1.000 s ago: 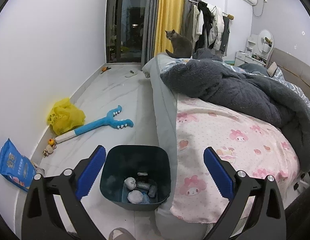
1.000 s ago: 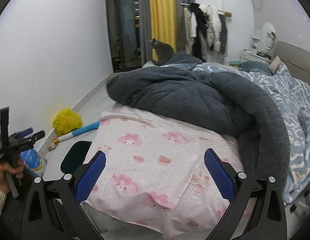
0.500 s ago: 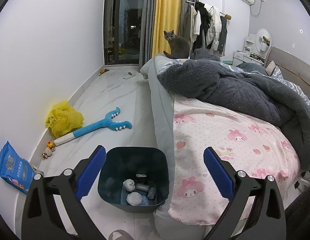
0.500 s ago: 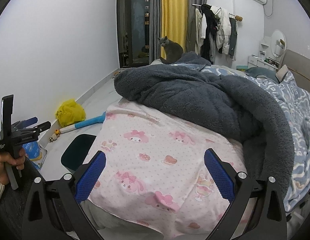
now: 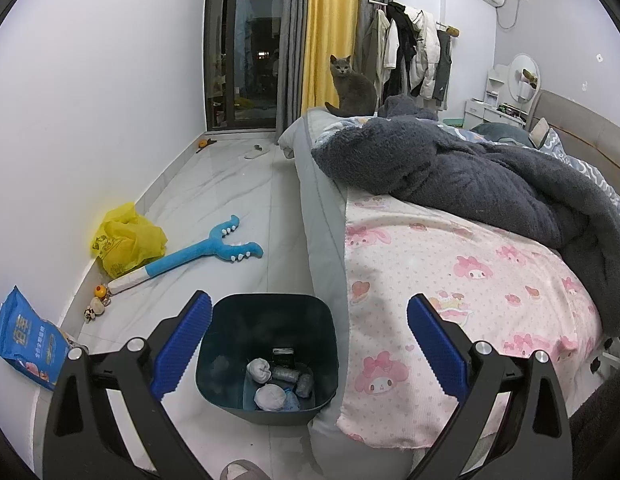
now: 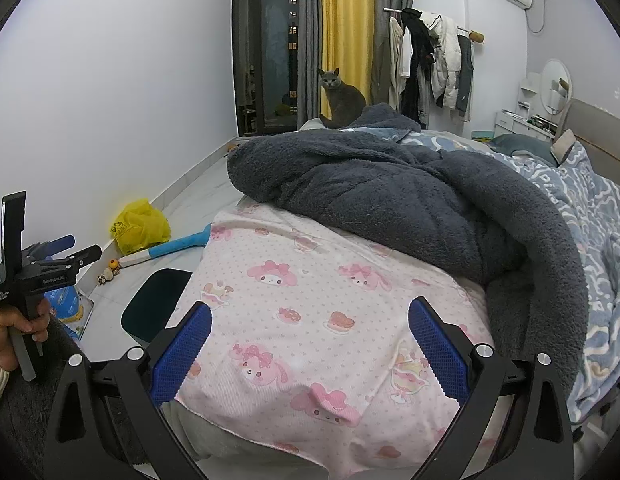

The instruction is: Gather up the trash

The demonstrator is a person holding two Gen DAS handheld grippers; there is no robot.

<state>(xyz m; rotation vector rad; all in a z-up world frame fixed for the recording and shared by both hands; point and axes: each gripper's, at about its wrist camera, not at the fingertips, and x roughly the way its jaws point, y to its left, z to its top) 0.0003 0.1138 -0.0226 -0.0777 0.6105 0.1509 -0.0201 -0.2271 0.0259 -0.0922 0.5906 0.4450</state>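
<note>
A dark teal trash bin [image 5: 222, 360] stands on the floor against the bed and holds several crumpled white tissues [image 5: 268, 396] and small wrappers. My left gripper [image 5: 308, 346] hovers above it, open and empty. My right gripper [image 6: 309, 346] is open and empty over the pink cartoon sheet [image 6: 310, 280] on the bed. The bin's edge [image 6: 158, 300] shows at the left of the right wrist view, with the left gripper held in a hand [image 6: 42, 272]. A yellow plastic bag [image 5: 126, 240] lies by the wall.
A blue-and-white toy stick [image 5: 190, 256], small toys [image 5: 98, 300] and a blue package [image 5: 26, 340] lie on the floor along the white wall. A dark fleece blanket [image 5: 469, 180] is heaped on the bed. A grey cat [image 5: 351, 88] sits at the bed's far corner.
Both grippers have drifted slightly, so the views shifted a little. The cat has turned its head toward me. Both grippers stay open and empty.
</note>
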